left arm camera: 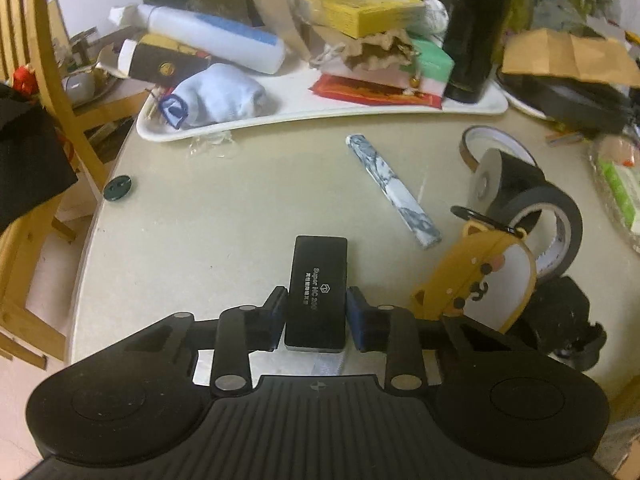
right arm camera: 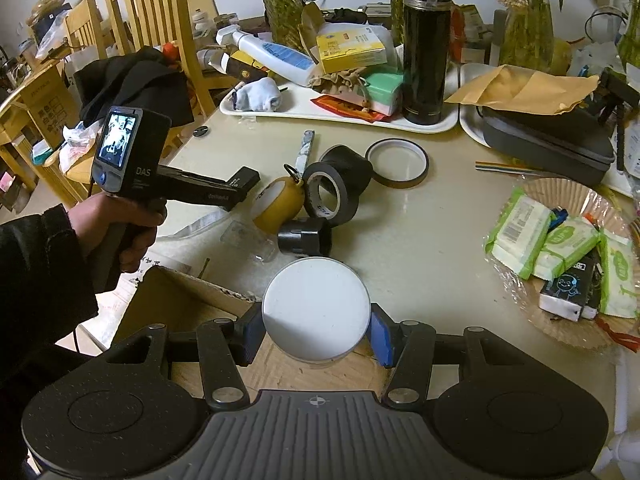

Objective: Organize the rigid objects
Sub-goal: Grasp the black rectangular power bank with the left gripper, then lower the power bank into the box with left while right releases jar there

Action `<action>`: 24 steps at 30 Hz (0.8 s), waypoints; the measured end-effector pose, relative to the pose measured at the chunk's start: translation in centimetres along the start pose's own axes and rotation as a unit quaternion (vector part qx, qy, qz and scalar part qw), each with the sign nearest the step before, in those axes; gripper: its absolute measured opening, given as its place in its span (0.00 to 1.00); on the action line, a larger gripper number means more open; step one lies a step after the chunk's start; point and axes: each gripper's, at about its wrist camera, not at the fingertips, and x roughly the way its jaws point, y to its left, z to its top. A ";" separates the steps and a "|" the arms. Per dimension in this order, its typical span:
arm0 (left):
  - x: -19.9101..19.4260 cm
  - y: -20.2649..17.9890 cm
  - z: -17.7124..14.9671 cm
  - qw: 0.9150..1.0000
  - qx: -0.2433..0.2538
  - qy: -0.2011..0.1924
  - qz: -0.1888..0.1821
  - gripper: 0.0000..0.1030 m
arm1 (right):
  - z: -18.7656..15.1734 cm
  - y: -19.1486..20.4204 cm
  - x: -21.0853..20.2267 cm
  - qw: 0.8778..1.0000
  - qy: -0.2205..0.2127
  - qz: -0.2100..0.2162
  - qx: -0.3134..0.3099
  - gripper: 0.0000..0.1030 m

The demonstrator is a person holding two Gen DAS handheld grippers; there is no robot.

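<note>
The left hand-held gripper (left arm camera: 316, 308) is clamped on a black box (left arm camera: 318, 290) with white lettering; its blue pads press the box's two long sides, and the box points away over the near part of the table (left arm camera: 192, 220). Just right of that gripper a yellow pouch (left arm camera: 476, 276) with a ring leans against two black tape rolls (left arm camera: 536, 220); a thin brown-rimmed tape ring (left arm camera: 496, 148) lies beyond them. Farther out, right of centre, a marbled bar (left arm camera: 394, 190) lies flat and slantwise, apart from the box. A dark button (left arm camera: 117, 188) sits near the table's left edge. At the far side a white tray (left arm camera: 320, 114) carries a black flask (left arm camera: 476, 28), a yellow carton (left arm camera: 356, 10), a white bottle (left arm camera: 216, 38) and a rolled sock (left arm camera: 220, 94). The right hand-held gripper (right arm camera: 316, 332) grips a round white tin (right arm camera: 316, 308) by its sides, held over the near table edge and an open cardboard box (right arm camera: 180, 308). Beyond the tin stands a short black cylinder (right arm camera: 305, 237), then the pouch and tapes. To the left, in the right wrist view, a hand (right arm camera: 116, 224) holds the left tool. On the right, a basket (right arm camera: 560, 332) holds tissue packs (right arm camera: 520, 232).
</note>
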 end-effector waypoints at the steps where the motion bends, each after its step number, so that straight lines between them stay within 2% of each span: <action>1: -0.1 0.1 0.0 1.000 -0.009 0.000 -0.002 0.31 | 0.0 0.0 0.0 1.000 0.000 0.000 -0.001 0.55; 7: -2.8 0.2 0.9 0.999 -0.041 -0.015 -0.003 0.30 | 0.0 0.1 0.0 1.000 -0.001 0.001 -0.003 0.55; 15: -11.1 -2.1 1.6 0.996 -0.049 -0.061 -0.031 0.30 | 0.0 -0.1 -0.1 1.000 0.000 0.002 -0.001 0.55; 19: -14.2 -3.8 0.2 0.994 -0.034 -0.087 -0.054 0.30 | 0.2 -0.3 0.0 1.000 -0.002 -0.003 0.005 0.55; 24: -15.6 -5.4 -2.3 0.991 -0.015 -0.095 -0.088 0.30 | 0.4 -0.2 0.1 1.000 -0.004 -0.007 0.008 0.55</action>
